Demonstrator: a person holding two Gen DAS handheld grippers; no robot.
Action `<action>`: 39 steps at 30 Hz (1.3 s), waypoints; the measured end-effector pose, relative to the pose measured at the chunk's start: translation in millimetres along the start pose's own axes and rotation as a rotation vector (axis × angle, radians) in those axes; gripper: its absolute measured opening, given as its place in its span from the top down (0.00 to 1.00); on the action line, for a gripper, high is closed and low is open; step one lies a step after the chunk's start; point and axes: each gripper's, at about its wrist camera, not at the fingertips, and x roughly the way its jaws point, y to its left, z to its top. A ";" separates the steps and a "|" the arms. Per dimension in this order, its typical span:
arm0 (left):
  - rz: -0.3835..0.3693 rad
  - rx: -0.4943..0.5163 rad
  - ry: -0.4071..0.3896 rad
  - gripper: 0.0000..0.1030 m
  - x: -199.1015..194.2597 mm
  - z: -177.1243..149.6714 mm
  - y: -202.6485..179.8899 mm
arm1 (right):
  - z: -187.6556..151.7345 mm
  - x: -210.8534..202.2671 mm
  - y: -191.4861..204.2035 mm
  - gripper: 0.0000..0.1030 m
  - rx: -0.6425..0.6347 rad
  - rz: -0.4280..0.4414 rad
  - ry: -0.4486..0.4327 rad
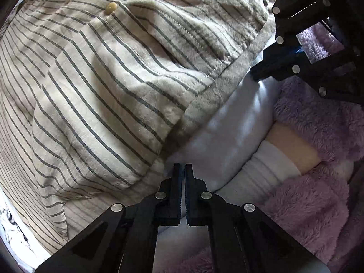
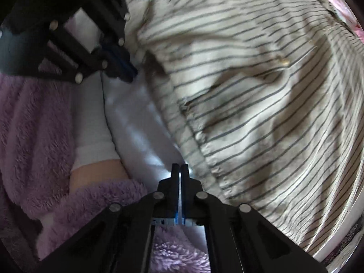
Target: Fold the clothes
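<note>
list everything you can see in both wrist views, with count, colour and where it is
striped shirt: one, beige with grey stripes, spread rumpled over the white sheet, filling most of both views
button: one, pale yellow, on the shirt near the top of the left wrist view
white sheet: one, white, under the shirt, bare beside its hem
fleece garment: one, lilac, fluffy, worn by the person, beside the sheet
white sock: one, on the person's leg
leg: one, bare above the sock
left gripper: one, black, shut, over the sheet
right gripper: one, black, shut, at the shirt's hem
</note>
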 end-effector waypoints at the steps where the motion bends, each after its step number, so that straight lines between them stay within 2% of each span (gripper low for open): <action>1: 0.012 0.004 -0.037 0.97 -9.7 -1.4 0.4 | -0.7 -1.2 -0.1 0.99 -0.002 -0.009 -0.002; 2: 0.025 0.007 -0.075 0.94 -19.4 -2.8 0.7 | -1.8 -6.1 -1.9 0.97 0.005 -0.015 -0.020; 4: 0.059 0.010 -0.149 0.79 -37.5 -6.1 1.8 | -6.5 -23.1 -12.1 0.93 0.054 -0.019 -0.091; 5: 0.085 0.007 -0.186 0.56 -45.3 -8.2 2.6 | -9.2 -31.5 -17.8 0.86 0.080 -0.020 -0.126; 6: 0.112 0.010 -0.216 0.44 -50.8 -9.4 2.6 | -11.4 -37.3 -23.0 0.79 0.104 -0.018 -0.152; 7: 0.124 0.023 -0.234 0.44 -53.4 -9.2 2.1 | -13.2 -40.4 -27.9 0.67 0.125 -0.012 -0.168; 8: 0.125 0.040 -0.238 0.44 -53.5 -7.8 1.6 | -13.8 -41.4 -31.8 0.64 0.141 -0.008 -0.174; 12: 0.204 0.093 -0.210 0.44 -41.3 3.9 -1.7 | -7.2 -31.5 -36.4 0.63 0.139 -0.028 -0.132; 15: 0.219 0.090 -0.173 0.45 -27.0 12.2 4.3 | -2.0 -21.7 -40.1 0.63 0.140 -0.039 -0.104; 16: 0.203 0.073 -0.168 0.51 -24.8 13.8 9.0 | -1.4 -18.7 -43.9 0.63 0.151 -0.034 -0.097; 17: 0.178 0.048 -0.167 0.69 -24.1 14.8 14.9 | -0.8 -15.7 -47.7 0.64 0.162 -0.030 -0.090; 18: 0.152 0.024 -0.166 0.81 -23.3 15.8 20.8 | -0.8 -13.0 -51.6 0.69 0.172 -0.018 -0.086; 20: 0.102 -0.021 -0.169 0.94 -23.6 16.9 32.4 | -2.6 -12.1 -58.2 0.90 0.186 0.008 -0.094; 22: 0.029 -0.036 -0.185 0.94 -29.7 13.7 39.8 | -5.4 -17.0 -63.8 0.97 0.194 0.052 -0.123; 25: -0.074 -0.018 -0.188 0.96 -36.3 8.1 42.3 | -9.1 -25.5 -63.8 0.99 0.172 0.126 -0.159; 29: -0.116 0.021 -0.146 0.96 -29.9 5.4 38.0 | -8.2 -16.8 -59.8 0.99 0.135 0.128 -0.114; 32: -0.098 0.012 -0.200 0.96 -40.8 1.7 42.7 | -8.4 -30.9 -63.3 0.94 0.135 0.076 -0.181; 33: -0.076 0.000 -0.228 0.96 -46.8 -0.1 46.2 | -9.5 -36.7 -67.2 0.88 0.149 0.048 -0.204; 34: -0.045 -0.014 -0.256 0.96 -52.9 -2.1 50.0 | -10.7 -40.7 -71.3 0.70 0.164 0.028 -0.219; 35: -0.014 -0.027 -0.285 0.94 -59.0 -4.0 53.9 | -11.7 -42.4 -75.3 0.62 0.177 0.029 -0.227; 36: 0.005 -0.038 -0.303 0.88 -62.7 -5.2 57.0 | -11.8 -41.8 -79.3 0.56 0.187 0.044 -0.225; 37: 0.017 -0.044 -0.311 0.80 -63.9 -5.7 59.2 | -11.0 -39.9 -83.1 0.54 0.194 0.060 -0.217; 38: 0.028 -0.044 -0.314 0.57 -65.5 -9.0 52.6 | -9.7 -37.0 -86.7 0.53 0.202 0.065 -0.203; 39: 0.040 -0.043 -0.317 0.42 -67.6 -13.7 42.0 | -7.8 -33.3 -90.2 0.53 0.209 0.059 -0.185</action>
